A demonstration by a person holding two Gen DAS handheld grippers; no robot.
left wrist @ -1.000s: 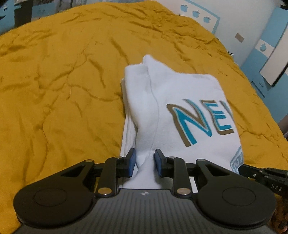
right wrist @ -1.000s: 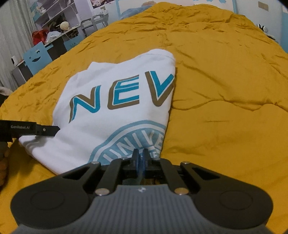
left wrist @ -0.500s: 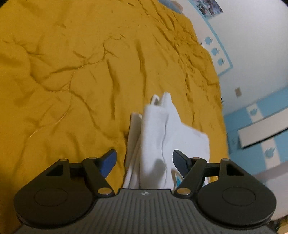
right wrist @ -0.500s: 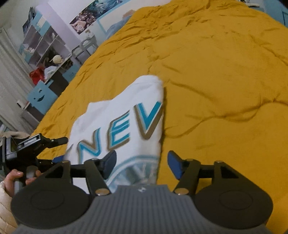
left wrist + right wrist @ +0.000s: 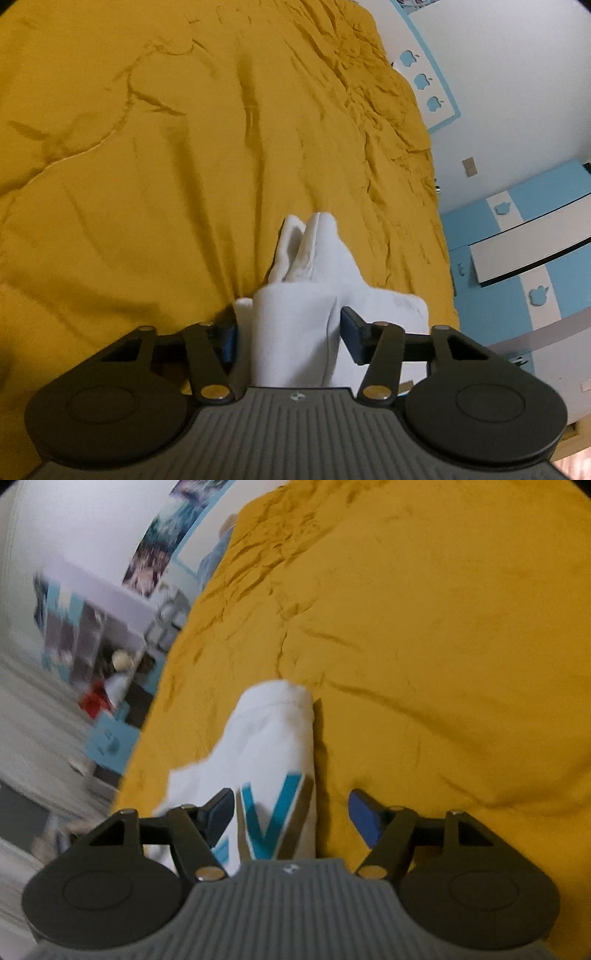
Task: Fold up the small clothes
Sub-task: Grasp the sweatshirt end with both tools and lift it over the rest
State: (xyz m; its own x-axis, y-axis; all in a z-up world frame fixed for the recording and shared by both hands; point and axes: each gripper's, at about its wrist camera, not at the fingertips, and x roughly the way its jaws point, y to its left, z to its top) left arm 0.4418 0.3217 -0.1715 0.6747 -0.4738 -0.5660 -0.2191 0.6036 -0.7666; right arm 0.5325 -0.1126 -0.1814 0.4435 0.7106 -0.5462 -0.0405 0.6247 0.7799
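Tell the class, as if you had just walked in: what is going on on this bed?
A person with a handheld gripper in each hand is folding a white printed sweatshirt on a mustard-yellow quilt. A bunched white fold lies between the left gripper, whose jaws are closing. The right gripper, its jaws opening, straddles the sweatshirt's edge by the teal letter V, and its pads are not pressing the cloth.
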